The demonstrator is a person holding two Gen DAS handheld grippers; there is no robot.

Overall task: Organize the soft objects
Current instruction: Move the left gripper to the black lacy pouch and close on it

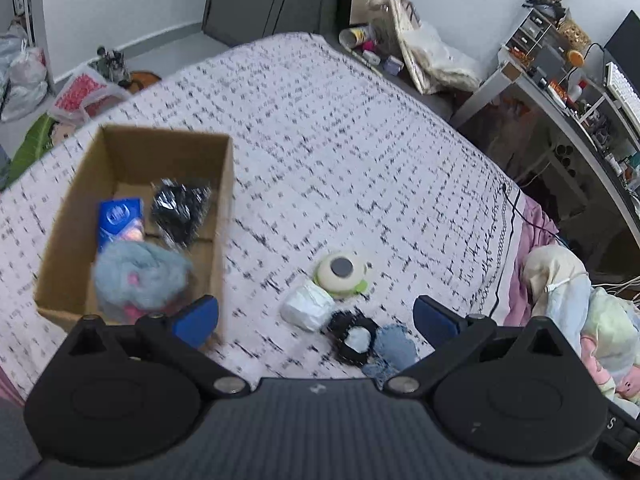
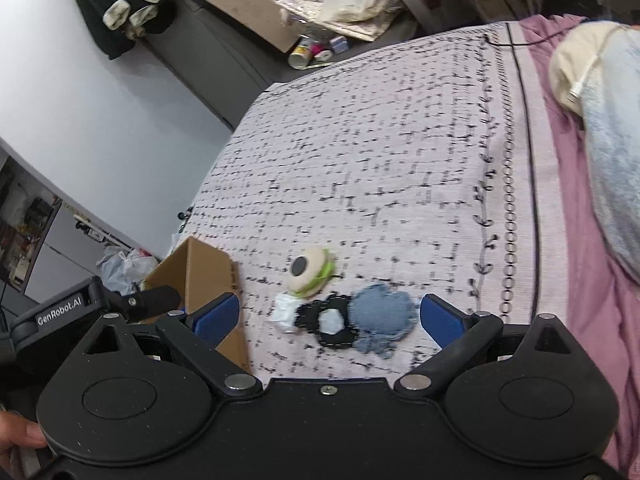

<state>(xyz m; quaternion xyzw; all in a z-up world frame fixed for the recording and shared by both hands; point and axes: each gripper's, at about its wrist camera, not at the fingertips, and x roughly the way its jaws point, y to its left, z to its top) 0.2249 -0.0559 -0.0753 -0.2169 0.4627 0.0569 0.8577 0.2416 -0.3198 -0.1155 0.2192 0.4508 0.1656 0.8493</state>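
On the patterned bedspread (image 1: 360, 128), ahead of both wide-open, empty grippers — left gripper (image 1: 316, 318), right gripper (image 2: 328, 314) — lie a round cream-and-green plush (image 1: 341, 274), a white bundle (image 1: 307, 307), a black ring with white centre (image 1: 354, 338) and a denim patch (image 1: 394, 346), strung in a diagonal row, touching. Left of them, an open cardboard box (image 1: 80, 184) holding a grey-blue fluffy toy (image 1: 140, 276), a blue packet (image 1: 120, 216) and a black shiny bag (image 1: 180, 208).

- Left gripper (image 1: 316, 316) is hanging wide open over the bedspread (image 1: 360, 152).
- Cardboard box (image 1: 80, 200) is sitting beyond its left finger, holding a grey plush (image 1: 140, 276).
- Denim patch (image 1: 394, 344) is lying between the fingers.
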